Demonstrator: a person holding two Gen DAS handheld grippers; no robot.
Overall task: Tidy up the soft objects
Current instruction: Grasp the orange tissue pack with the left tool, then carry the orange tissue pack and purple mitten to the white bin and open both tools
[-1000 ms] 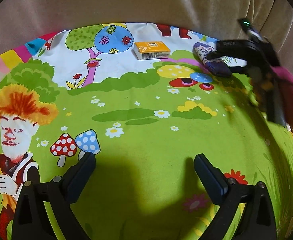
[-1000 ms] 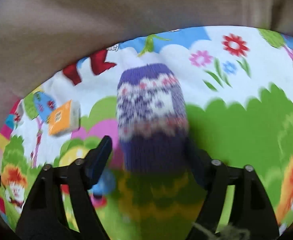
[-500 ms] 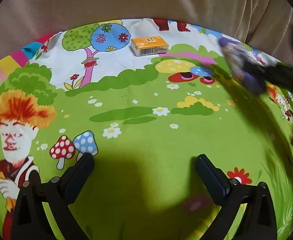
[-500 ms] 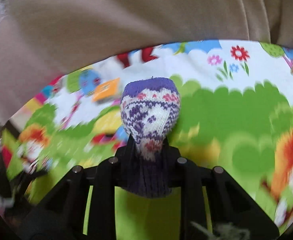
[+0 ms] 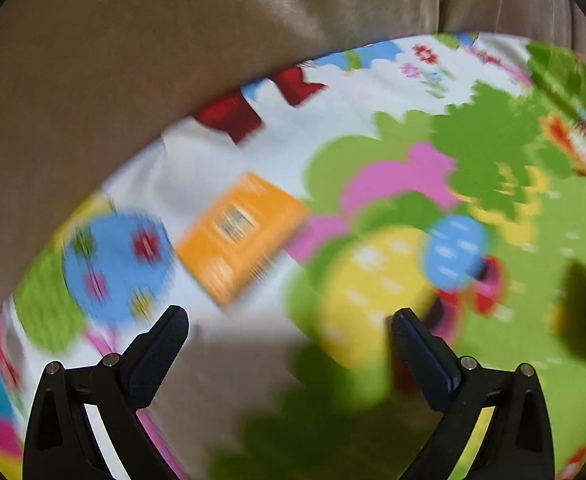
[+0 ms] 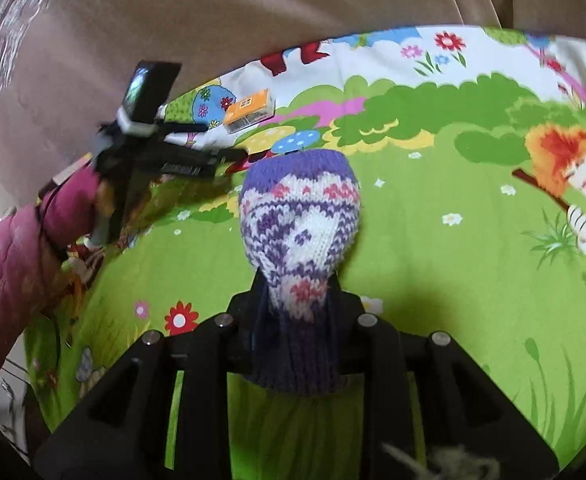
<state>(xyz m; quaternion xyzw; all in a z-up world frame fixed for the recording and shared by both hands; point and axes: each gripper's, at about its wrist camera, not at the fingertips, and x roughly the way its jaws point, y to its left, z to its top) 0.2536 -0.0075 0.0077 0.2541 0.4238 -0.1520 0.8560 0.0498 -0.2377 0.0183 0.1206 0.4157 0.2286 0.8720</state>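
We hold the knitted sock clamped in our right gripper, its jaws together on the cuff, lifted above the middle of the cartoon-print bedsheet. Our left gripper, jaws apart and empty, points at the orange packet near the sheet's far edge. We judge this the carry step; next we need a spot to set the sock down.

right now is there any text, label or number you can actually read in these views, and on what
None can be read.
Orange box: a barcode and pale print on its face, too blurred to read.
Same box, right wrist view: a white mark on its end, too small to read.
Cartoon mat: red shapes at its far edge, possibly letters, partly cut off.
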